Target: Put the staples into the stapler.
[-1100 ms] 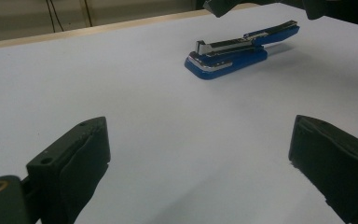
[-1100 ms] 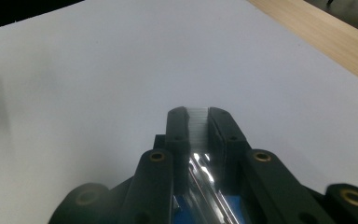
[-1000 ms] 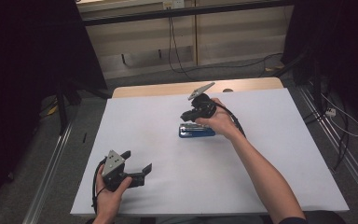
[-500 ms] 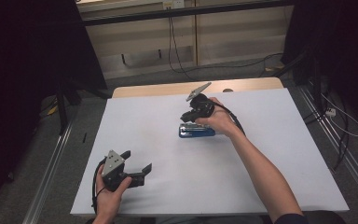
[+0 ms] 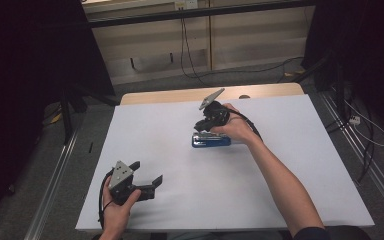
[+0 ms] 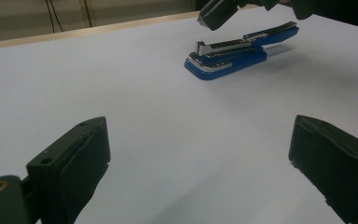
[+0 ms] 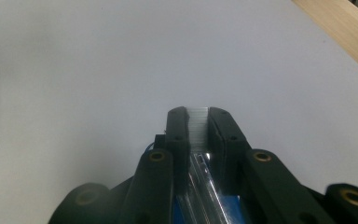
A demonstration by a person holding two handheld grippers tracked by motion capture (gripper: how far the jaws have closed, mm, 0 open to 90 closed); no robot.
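A blue stapler (image 5: 211,141) lies on the white table sheet with its top swung open, and its metal channel (image 6: 223,46) is exposed. My right gripper (image 5: 204,125) hovers just above the stapler's far end, pointing down at it. Its jaws are shut on a short silvery strip of staples (image 7: 197,117), held right over the stapler's channel (image 7: 201,184). In the left gripper view the right gripper's tips (image 6: 216,13) hang above the stapler (image 6: 235,50). My left gripper (image 5: 149,179) rests near the front left of the sheet, open and holding nothing (image 6: 200,135).
The white sheet (image 5: 280,200) covers most of the table, with a strip of bare wood (image 5: 180,95) at the far edge. Cables run across the floor behind and to the right. A metal rail (image 5: 55,180) runs along the left side.
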